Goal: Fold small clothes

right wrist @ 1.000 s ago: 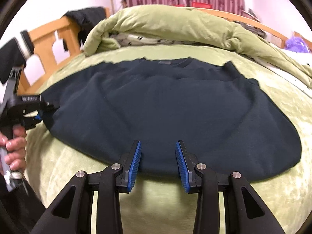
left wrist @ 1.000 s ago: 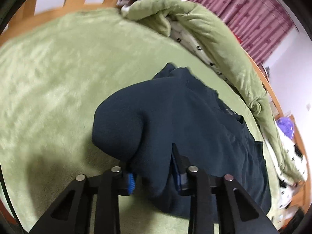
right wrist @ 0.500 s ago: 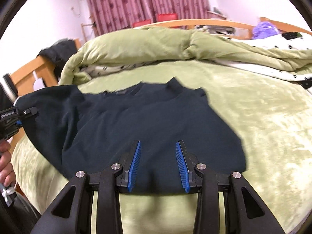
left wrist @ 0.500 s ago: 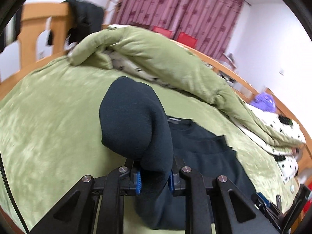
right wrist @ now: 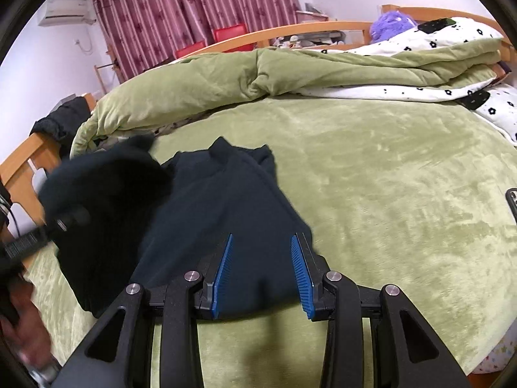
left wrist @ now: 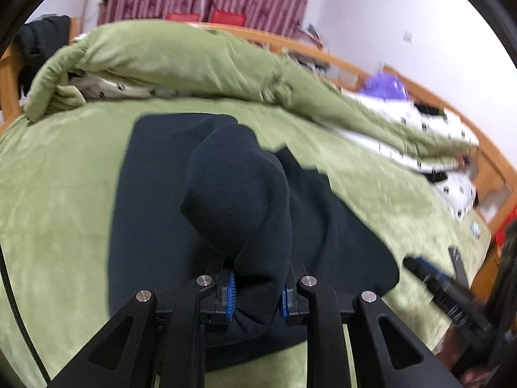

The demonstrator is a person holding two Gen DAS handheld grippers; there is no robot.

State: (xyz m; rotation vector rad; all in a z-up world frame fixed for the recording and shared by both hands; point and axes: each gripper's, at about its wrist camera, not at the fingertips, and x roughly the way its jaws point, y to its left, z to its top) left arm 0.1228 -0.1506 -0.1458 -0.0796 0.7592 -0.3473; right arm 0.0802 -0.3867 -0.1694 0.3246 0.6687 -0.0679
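Note:
A dark navy sweater (right wrist: 226, 194) lies on the green bed cover (right wrist: 387, 177), neck toward the rolled quilt. My left gripper (left wrist: 257, 278) is shut on a thick fold of the sweater (left wrist: 236, 187), which bulges up over its fingers and hangs above the garment's body (left wrist: 155, 194). In the right wrist view the left gripper (right wrist: 64, 223) shows blurred at the left, with that fold lifted over the sweater. My right gripper (right wrist: 261, 236) stands open just over the sweater's near hem. Its blue pads (right wrist: 223, 271) are bare, with cloth seen behind the gap.
A rolled green quilt (right wrist: 258, 74) with white flowered bedding (right wrist: 452, 38) runs along the far side. A wooden bed frame (right wrist: 29, 155) with a dark garment (right wrist: 61, 116) is at the left. A purple plush (right wrist: 391, 22) sits at the back right, and a phone (right wrist: 512, 200) lies at the right edge.
My left gripper has lifted the sweater's side and carried it across over the middle. The spread sweater now looks much narrower. My right gripper has swung along the hem, still open.

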